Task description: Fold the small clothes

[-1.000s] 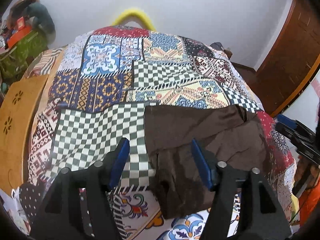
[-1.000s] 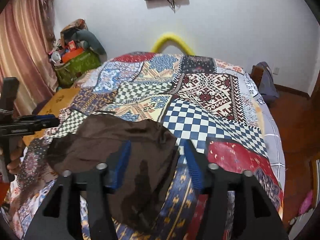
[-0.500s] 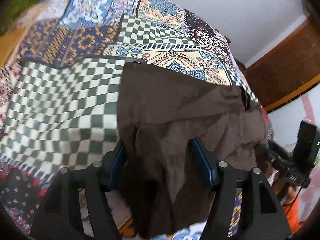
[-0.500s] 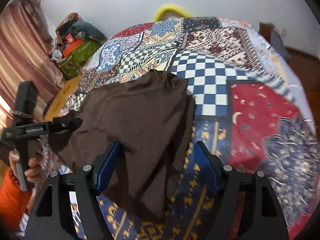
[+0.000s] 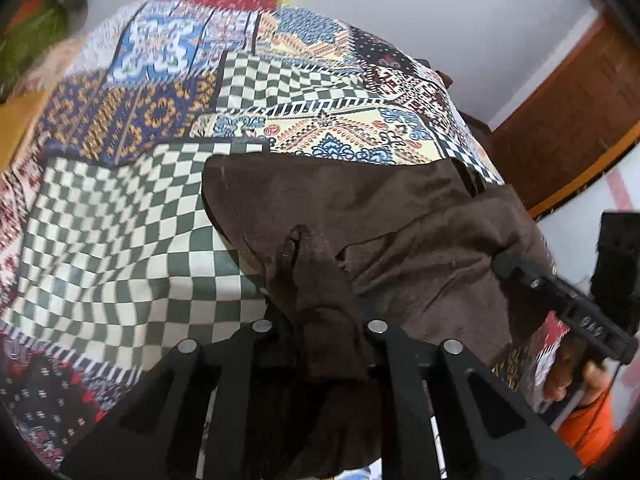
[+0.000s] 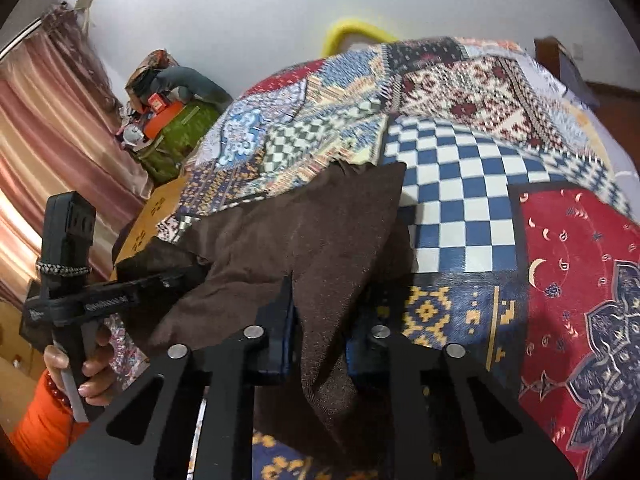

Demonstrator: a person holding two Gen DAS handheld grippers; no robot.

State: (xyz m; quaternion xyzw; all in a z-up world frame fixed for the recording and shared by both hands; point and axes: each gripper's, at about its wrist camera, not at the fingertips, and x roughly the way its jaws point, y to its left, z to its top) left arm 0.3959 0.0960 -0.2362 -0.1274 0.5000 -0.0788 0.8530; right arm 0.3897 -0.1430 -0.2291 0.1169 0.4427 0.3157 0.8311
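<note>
With both tongs pinched onto the brown garment, I have its near edge gathered at the near side of the patchwork bedspread. My left gripper has its jaws narrowed on a bunched fold at the garment's left end, the cloth rising between the fingers and covering their tips. My right gripper is clamped on the garment at its other end, a ridge of fabric squeezed between the blue pads. Between the two tongs the cloth sags in creases. Beyond them, the garment's far part lies spread on the bedspread, its far edge against the checkered patches. Farther off, a yellow hoop leans by the white wall.
</note>
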